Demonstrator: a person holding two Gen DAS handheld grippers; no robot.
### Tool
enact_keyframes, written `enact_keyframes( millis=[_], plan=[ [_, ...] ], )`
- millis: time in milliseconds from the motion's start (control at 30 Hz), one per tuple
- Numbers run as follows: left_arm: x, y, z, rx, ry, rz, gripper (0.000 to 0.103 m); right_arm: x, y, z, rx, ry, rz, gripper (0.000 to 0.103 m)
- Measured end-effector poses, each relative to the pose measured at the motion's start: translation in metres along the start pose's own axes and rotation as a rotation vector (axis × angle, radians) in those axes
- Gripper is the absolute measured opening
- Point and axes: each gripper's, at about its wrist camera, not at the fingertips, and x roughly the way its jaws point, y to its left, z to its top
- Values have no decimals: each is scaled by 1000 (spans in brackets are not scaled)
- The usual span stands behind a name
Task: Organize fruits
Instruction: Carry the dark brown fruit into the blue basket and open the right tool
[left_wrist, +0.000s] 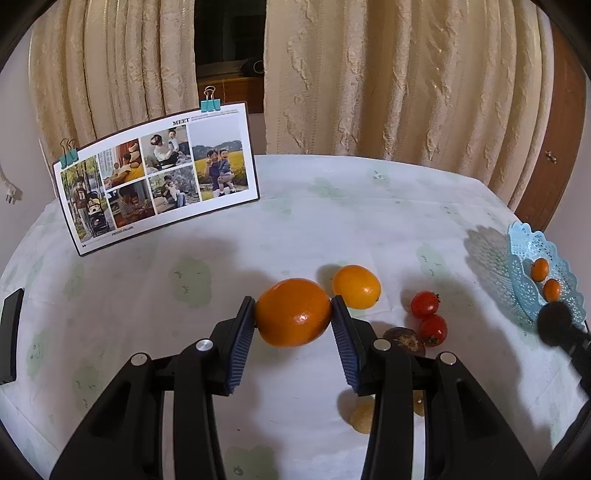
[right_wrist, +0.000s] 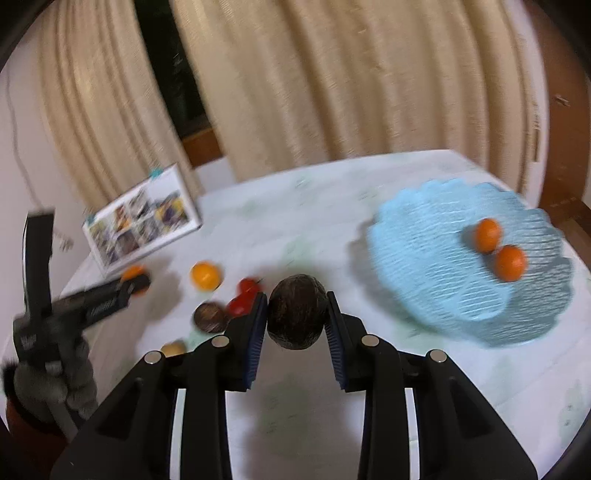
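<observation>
Cream curtains hang behind a desk covered with a pale, faintly printed cloth.

In the left wrist view, a clipped photo board stands at about 10 o'clock. The left gripper has its jaws pressed against both sides of a large orange, gripping it. Just beyond, toward 1 o'clock, lies a smaller orange fruit. At 3 o'clock sit two cherry tomatoes, touching each other, with a dark brown fruit just beside them. A pale yellow fruit lies partly hidden under the right finger. The blue lace basket at far 3 o'clock holds two small oranges.

In the blurred right wrist view, the right gripper clamps a dark brown round fruit between its jaws, above the cloth. The basket lies at 2 o'clock, well apart from the loose fruit at 10 o'clock.
</observation>
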Motion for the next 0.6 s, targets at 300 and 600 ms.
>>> enact_keyframes(
  millis=[300,600],
  plan=[
    [-3,-13,-2,23,0,-8,42,-15,-55,13,80,-67,-133,32],
    [-6,-28,-2,44,1,-14,42,-13,-86,12,125,-83,-203,36]
  ],
)
